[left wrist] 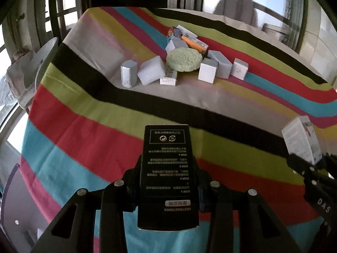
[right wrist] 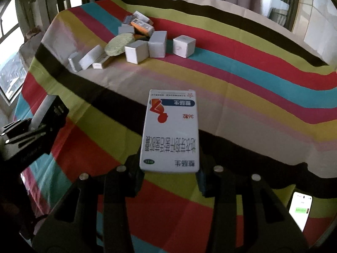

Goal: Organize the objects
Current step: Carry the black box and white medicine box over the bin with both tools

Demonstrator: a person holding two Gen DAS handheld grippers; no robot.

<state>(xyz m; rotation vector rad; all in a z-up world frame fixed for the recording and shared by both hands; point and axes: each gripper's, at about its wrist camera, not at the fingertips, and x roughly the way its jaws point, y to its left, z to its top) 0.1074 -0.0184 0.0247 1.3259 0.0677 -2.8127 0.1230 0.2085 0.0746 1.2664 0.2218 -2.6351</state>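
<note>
My left gripper [left wrist: 167, 164] is shut on a black box [left wrist: 167, 168] with white printed instructions, held above the striped cloth. My right gripper [right wrist: 169, 158] is shut on a white medicine box [right wrist: 170, 130] with an orange figure and blue label. The right gripper and its white box also show in the left wrist view [left wrist: 301, 141] at the right edge. The left gripper with the black box also shows in the right wrist view [right wrist: 48, 113] at the left. A pile of small boxes [left wrist: 208, 69] and a green round sponge [left wrist: 184, 60] lies at the far side of the table.
The table carries a striped multicoloured cloth [left wrist: 84, 137]. A lit phone [right wrist: 300, 209] lies at the near right edge. Grey and white boxes [right wrist: 158, 43] and an orange box [right wrist: 142, 27] crowd the far pile. Windows surround the table.
</note>
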